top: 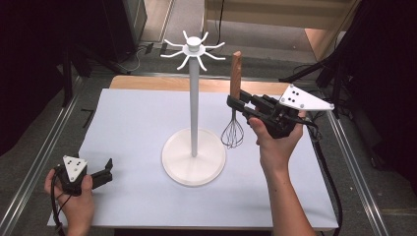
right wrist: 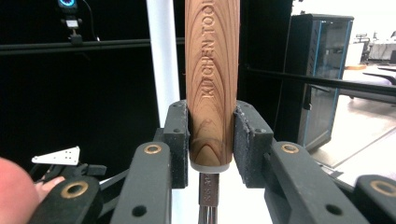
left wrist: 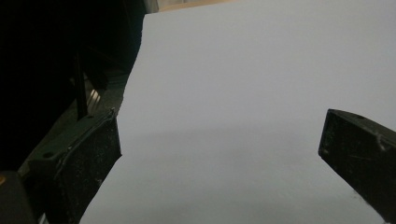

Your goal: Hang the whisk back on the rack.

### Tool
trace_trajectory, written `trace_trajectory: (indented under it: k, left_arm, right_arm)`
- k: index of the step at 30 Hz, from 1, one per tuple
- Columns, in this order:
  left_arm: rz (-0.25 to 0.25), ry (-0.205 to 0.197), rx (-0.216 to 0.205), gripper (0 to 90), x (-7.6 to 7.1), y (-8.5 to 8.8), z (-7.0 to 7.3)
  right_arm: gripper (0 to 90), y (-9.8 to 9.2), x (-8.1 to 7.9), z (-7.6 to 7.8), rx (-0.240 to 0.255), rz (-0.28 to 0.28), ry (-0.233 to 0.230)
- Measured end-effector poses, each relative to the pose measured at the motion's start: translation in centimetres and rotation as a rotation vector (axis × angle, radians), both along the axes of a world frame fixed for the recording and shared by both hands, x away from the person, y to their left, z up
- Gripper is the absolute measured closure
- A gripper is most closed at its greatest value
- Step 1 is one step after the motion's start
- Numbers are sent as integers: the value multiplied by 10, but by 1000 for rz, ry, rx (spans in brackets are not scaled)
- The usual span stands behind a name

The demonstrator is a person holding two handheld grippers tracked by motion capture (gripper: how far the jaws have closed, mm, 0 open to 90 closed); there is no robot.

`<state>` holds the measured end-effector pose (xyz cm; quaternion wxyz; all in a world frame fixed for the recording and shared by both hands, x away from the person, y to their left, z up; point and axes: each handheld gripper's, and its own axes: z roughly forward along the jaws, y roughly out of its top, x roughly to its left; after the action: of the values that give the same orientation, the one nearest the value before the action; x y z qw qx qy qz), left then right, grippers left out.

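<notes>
A whisk with a wooden handle [top: 236, 73] and a wire head [top: 232, 132] hangs upright, handle up, just right of the white hook stand [top: 194, 103]. My right gripper [top: 236, 104] is shut on the lower end of that handle; in the right gripper view both pads clamp the wood [right wrist: 212, 93], and the metal neck [right wrist: 208, 193] runs down below them. The stand's pole [right wrist: 163, 60] rises behind the handle. My left gripper [top: 105, 169] rests low at the near left of the white mat, jaws open and nothing between them [left wrist: 219, 154].
The stand has a round base [top: 194, 158] at the mat's middle and several curved hooks [top: 194, 49] at its top. The white mat [top: 137, 123] lies on a wooden table [top: 147, 82]. Metal rails [top: 44, 152] run along both sides.
</notes>
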<state>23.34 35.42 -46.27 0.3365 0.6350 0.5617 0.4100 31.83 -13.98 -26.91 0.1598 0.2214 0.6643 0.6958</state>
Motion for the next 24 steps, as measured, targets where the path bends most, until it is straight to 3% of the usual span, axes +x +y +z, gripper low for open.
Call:
trace_trajectory:
  k: [24]
  left_arm:
    - [-2,1,3,0,0,0,0]
  right_arm:
    - [708,10,-3,10,34,115,-45]
